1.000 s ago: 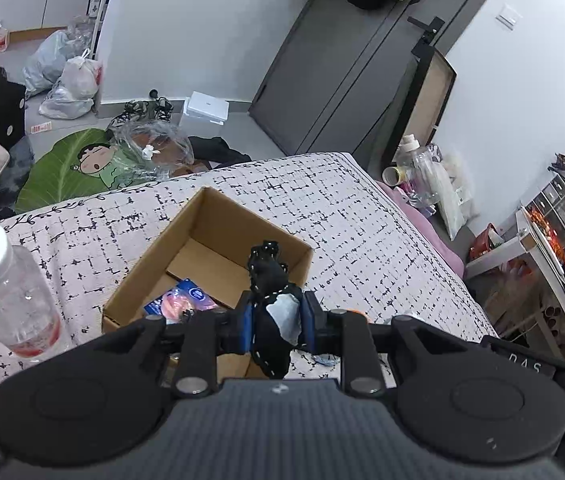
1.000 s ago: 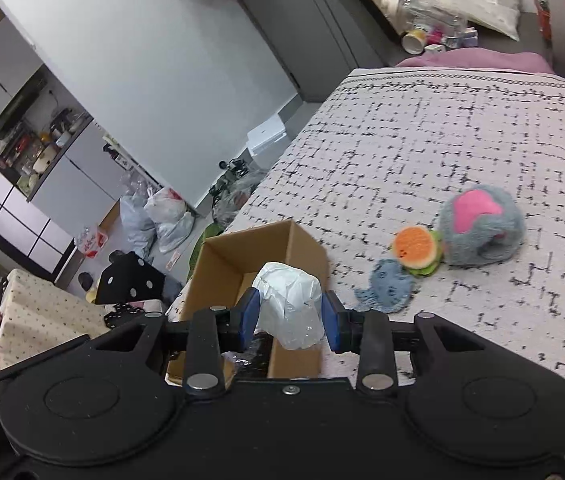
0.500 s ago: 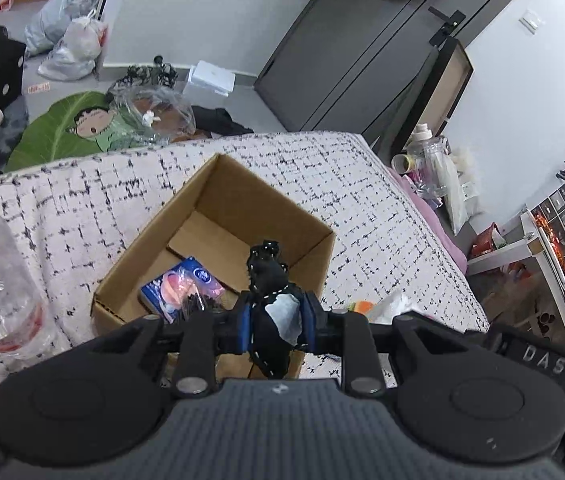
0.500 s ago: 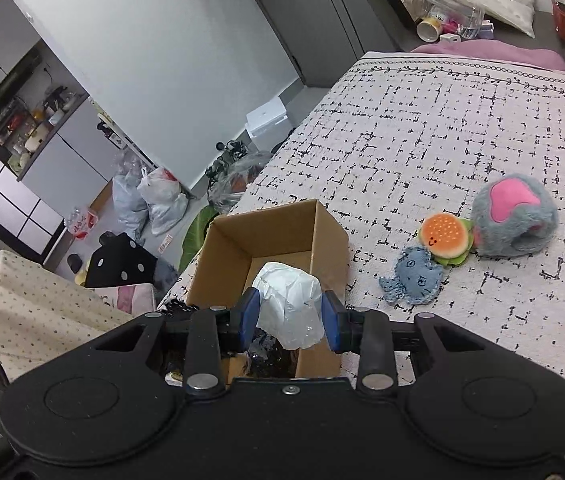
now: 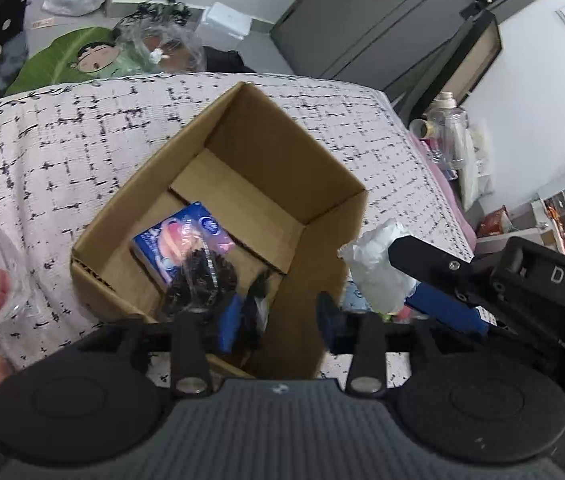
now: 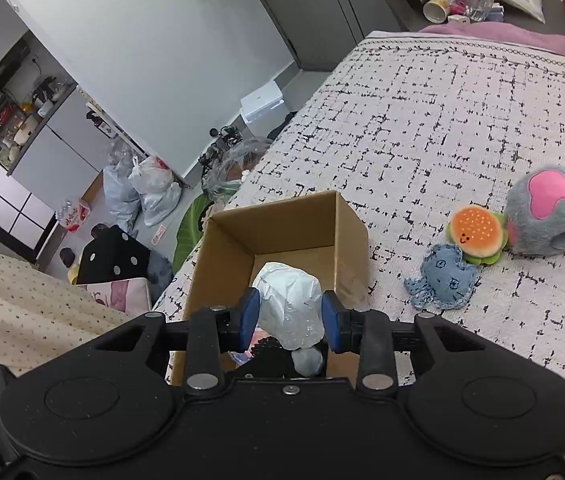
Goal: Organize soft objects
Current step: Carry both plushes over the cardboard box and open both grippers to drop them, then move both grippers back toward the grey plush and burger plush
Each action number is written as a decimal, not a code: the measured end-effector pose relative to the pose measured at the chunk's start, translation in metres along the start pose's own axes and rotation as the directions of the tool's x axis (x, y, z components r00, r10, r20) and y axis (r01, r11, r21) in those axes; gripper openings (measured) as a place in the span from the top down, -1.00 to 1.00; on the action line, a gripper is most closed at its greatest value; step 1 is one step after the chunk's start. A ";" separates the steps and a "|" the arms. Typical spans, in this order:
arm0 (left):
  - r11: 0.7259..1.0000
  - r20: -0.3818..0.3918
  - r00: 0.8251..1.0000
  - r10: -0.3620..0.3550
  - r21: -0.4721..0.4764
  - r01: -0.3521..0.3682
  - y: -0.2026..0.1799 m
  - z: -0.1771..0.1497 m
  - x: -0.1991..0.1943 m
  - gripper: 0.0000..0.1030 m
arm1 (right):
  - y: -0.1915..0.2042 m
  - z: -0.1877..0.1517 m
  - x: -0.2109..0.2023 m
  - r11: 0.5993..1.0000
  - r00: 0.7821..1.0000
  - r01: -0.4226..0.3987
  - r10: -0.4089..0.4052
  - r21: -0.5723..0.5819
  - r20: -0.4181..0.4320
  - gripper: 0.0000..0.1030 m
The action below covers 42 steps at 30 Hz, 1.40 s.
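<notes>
1. Left gripper (image 5: 278, 316) hangs over the cardboard box (image 5: 334, 196) on the bed (image 5: 42, 152); its jaws are opening, a black bagged item (image 5: 256, 300) loose between them.
2. Right gripper (image 6: 289, 318) clamps a white bagged bundle (image 6: 288, 304) above the box.
3. Three plush toys (image 6: 478, 236) lie toward the bed's right edge.

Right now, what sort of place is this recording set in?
Most likely a lived-in bedroom at home. The cardboard box sits on a bed with a patterned bedspread, plush toys lie beside it, and bags and clutter cover the floor by a dark door.
</notes>
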<state>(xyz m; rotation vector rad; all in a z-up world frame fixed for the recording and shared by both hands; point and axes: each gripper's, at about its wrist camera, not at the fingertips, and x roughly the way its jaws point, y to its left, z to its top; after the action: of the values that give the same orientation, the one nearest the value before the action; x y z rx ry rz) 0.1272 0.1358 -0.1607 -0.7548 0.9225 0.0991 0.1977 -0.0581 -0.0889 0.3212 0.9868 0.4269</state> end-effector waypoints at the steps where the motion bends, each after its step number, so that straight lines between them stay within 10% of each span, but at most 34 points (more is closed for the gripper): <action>1: 1.000 0.007 1.000 0.006 -0.001 -0.006 0.001 0.000 -0.001 0.02 | 0.000 -0.001 0.002 1.000 1.000 0.001 -0.001 0.005 -0.004 0.34; 42: 0.951 0.148 0.976 0.159 0.243 -0.192 -0.097 -0.036 -0.036 -0.66 | -0.117 0.002 -0.111 0.995 0.985 0.064 -0.076 0.075 0.157 -0.69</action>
<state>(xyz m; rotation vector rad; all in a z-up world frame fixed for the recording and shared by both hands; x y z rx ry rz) 0.1180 0.0494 -0.0939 -0.4200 0.8603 0.1788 0.1696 -0.2136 -0.0594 0.3767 0.8550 0.2984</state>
